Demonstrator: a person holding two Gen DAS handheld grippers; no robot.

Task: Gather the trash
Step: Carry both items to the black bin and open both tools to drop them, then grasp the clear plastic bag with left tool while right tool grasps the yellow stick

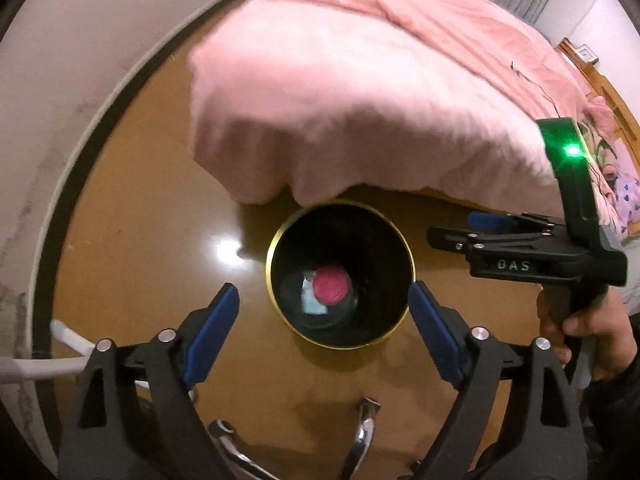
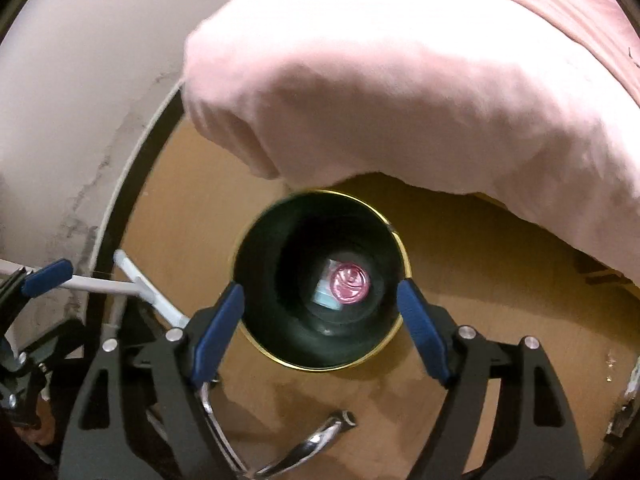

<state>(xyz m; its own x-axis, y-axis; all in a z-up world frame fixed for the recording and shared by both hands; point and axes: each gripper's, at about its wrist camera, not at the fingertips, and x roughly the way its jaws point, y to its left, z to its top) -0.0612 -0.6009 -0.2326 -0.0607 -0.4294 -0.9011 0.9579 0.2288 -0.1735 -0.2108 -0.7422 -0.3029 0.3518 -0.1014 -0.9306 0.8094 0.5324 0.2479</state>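
A black round bin with a gold rim [image 1: 340, 346] [image 2: 320, 368] stands on the brown floor at the foot of a bed. At its bottom lie a round pink piece of trash [image 1: 330, 285] [image 2: 349, 279] and a pale blue-white scrap [image 1: 310, 299] [image 2: 325, 294]. My left gripper [image 1: 323, 290] hangs open over the bin mouth with nothing between its blue pads. Over the same opening my right gripper [image 2: 320, 288] is open too and empty; in the left wrist view it shows from the side [image 1: 456, 228], held by a hand [image 1: 592, 332].
A pink blanket [image 1: 360, 100] [image 2: 420, 92] drapes over the bed just behind the bin. White pipes [image 2: 132, 284] run along the pale wall and dark skirting on the left. Chrome legs [image 1: 366, 432] [image 2: 316, 440] stand below the grippers. Bare floor lies to the right of the bin.
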